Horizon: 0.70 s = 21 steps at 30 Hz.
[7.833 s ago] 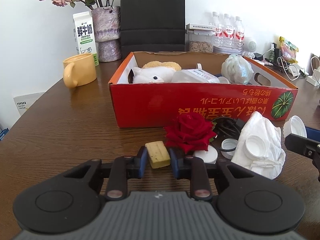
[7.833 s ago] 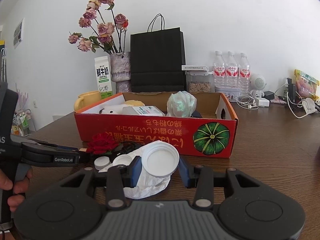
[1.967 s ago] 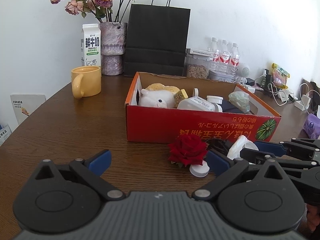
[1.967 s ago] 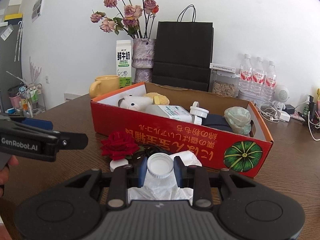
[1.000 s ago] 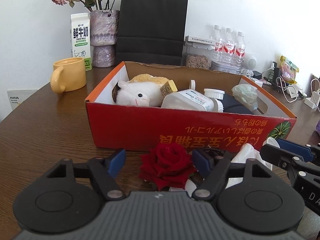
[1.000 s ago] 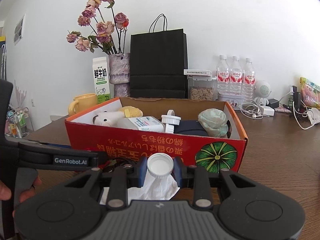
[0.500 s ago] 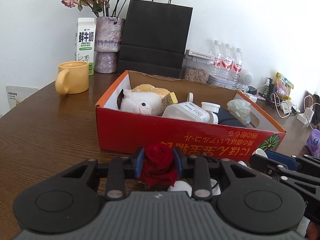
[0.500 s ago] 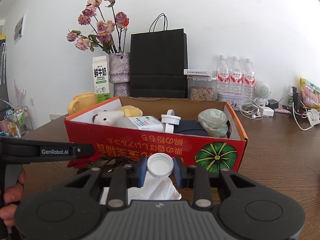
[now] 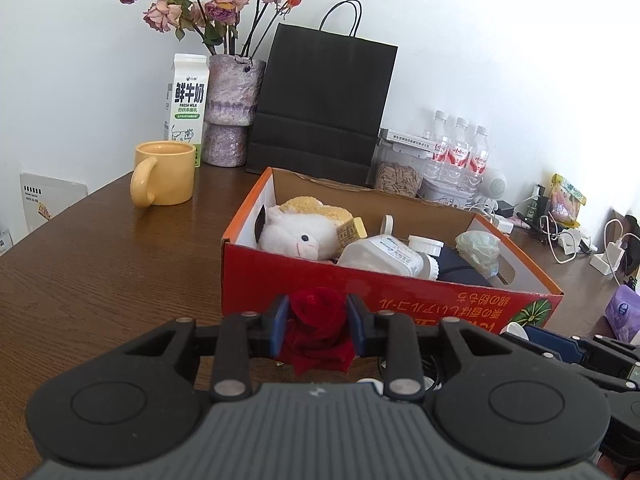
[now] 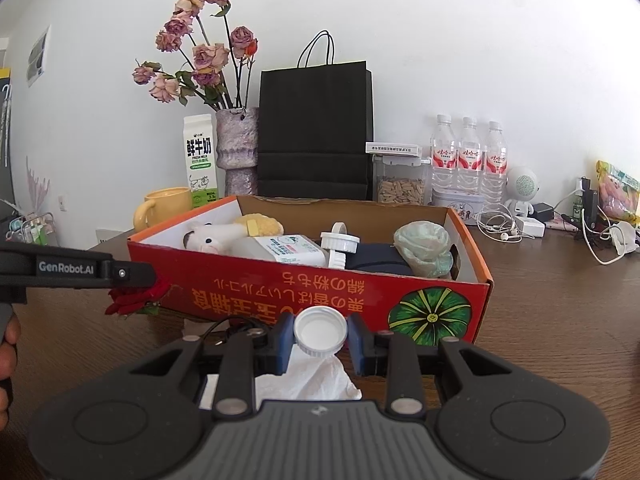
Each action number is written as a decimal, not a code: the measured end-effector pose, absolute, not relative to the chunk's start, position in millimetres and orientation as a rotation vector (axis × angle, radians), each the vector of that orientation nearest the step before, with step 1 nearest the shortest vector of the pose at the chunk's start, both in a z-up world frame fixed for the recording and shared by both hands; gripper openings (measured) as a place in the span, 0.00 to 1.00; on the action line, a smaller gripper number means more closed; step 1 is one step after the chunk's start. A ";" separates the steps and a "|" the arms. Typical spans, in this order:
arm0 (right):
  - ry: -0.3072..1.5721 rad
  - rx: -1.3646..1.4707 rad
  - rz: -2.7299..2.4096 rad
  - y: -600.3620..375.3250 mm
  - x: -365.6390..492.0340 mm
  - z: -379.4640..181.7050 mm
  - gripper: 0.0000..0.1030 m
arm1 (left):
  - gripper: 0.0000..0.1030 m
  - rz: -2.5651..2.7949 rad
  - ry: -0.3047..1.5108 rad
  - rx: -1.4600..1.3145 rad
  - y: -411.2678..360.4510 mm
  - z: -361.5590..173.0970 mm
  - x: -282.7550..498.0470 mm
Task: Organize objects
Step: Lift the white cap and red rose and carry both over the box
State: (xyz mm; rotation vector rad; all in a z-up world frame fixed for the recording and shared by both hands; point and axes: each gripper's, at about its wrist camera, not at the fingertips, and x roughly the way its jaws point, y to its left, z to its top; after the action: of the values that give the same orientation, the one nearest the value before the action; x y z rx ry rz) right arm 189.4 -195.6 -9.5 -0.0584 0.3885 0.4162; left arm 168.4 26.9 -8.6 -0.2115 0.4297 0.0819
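Observation:
My left gripper [image 9: 317, 320] is shut on a red rose [image 9: 318, 330] and holds it above the table, just in front of the red cardboard box [image 9: 400, 304]. The rose also shows in the right wrist view [image 10: 136, 298]. My right gripper [image 10: 320, 338] is shut on a white bottle cap [image 10: 320, 331], held before the box's front wall [image 10: 304, 288]. A crumpled white bag [image 10: 308, 380] lies under it. In the box lie a plush toy [image 9: 298, 234], a white bottle [image 9: 380, 256], a white cap [image 10: 340, 242] and a pale green bag [image 10: 424, 248].
A yellow mug [image 9: 164, 174], a milk carton [image 9: 186, 98], a vase of dried roses [image 9: 234, 110] and a black paper bag [image 9: 324, 104] stand behind the box. Water bottles [image 10: 468, 160], a seed jar [image 10: 400, 188], cables and chargers [image 10: 508, 224] fill the back right.
My left gripper closed on the rose and lifted it off the table toward the box. My right gripper keeps holding the white cap in nearly the same place.

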 end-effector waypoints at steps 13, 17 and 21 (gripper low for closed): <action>0.314 -0.050 0.444 -180.6 194.5 16.0 0.27 | 0.31 0.051 0.326 -0.156 8.0 21.7 180.0; 0.290 -0.052 0.442 -176.3 204.4 26.3 0.27 | 0.31 0.050 0.308 -0.146 7.2 27.6 188.7; 0.275 -0.055 0.440 -170.8 218.1 33.9 0.27 | 0.31 0.045 0.292 -0.136 4.9 33.1 200.1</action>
State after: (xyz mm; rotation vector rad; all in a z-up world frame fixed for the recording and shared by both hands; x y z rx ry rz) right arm 218.1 -170.8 33.9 -0.0547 0.2747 0.4402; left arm 200.1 4.9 33.1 -0.1363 0.2919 0.0449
